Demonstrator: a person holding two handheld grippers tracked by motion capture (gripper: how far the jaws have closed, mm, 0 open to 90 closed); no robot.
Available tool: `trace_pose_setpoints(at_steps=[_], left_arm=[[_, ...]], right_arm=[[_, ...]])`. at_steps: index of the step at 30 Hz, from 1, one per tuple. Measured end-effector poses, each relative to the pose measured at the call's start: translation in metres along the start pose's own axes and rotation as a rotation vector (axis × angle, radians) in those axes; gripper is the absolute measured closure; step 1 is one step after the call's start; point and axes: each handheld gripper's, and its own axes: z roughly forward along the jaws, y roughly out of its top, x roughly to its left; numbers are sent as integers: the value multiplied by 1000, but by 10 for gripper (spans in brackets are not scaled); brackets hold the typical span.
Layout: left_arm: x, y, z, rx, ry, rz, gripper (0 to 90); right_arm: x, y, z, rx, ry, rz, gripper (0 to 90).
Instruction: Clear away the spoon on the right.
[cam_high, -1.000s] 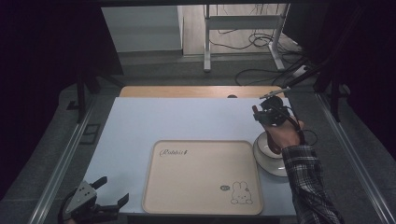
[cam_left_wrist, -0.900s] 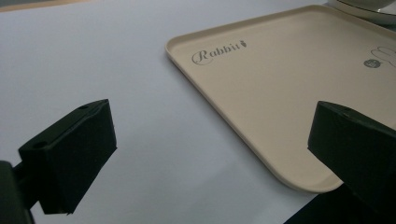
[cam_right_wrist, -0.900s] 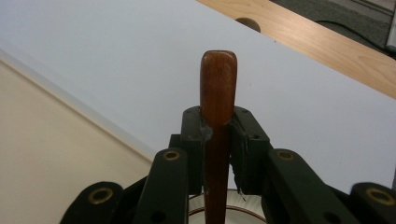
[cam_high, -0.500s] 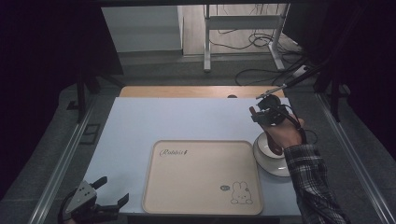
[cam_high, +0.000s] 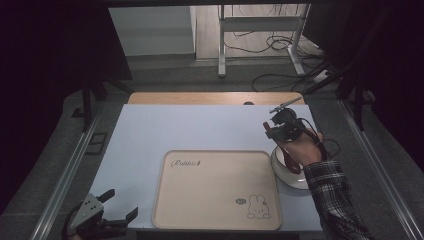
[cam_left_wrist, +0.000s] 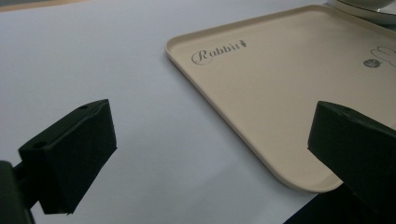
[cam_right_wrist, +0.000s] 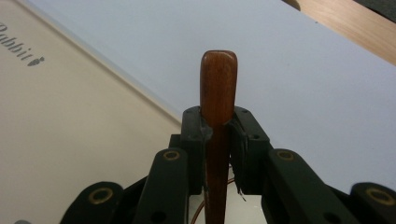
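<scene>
Gripping a dark wooden handle (cam_right_wrist: 217, 93), the right gripper (cam_high: 281, 126) has its jaws closed tight on both sides of the shaft; the rounded end sticks out past the jaw tips in the right gripper view. In the high view, the rest of the wooden utensil (cam_high: 292, 161) runs down under the person's hand (cam_high: 301, 146) into a white bowl (cam_high: 285, 175), which sits just beside the right edge of the beige tray (cam_high: 216, 200). Whether it is a spoon or other tool cannot be told. The tray is printed "Rabbit" near its far left corner and carries a rabbit drawing near its near right corner. It lies on a pale blue table mat (cam_high: 165, 130). The left gripper (cam_high: 107, 212) sits at the near left table edge, jaws spread wide, holding nothing, aimed toward the tray's near left corner (cam_left_wrist: 308, 184).
</scene>
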Motion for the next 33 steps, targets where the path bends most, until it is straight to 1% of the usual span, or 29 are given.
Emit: trace_pose_setpoints(at_steps=[5,10,16,18,19,23,24,33], left_arm=[[0,0,0,0,0,0,6],[0,0,0,1,0,1,6],[0,0,0,1,0,2,6],[0,0,0,1,0,3,7],[0,0,0,2,0,3,6],[0,0,0,2,0,3,6],[0,0,0,2,0,4,7],[-1,0,0,3,0,5,7]], right_arm=[[7,-4,0,8,16,-2,768],[15,-7,-1,4,34,-15,768],[27,-12,1,9,59,-21,768],[29,-13,2,10,63,-24,768],[33,-15,4,14,72,-27,768],[38,-17,6,25,77,-29,768],[41,-18,8,31,82,-29,768],[53,-25,16,60,108,-23,768]])
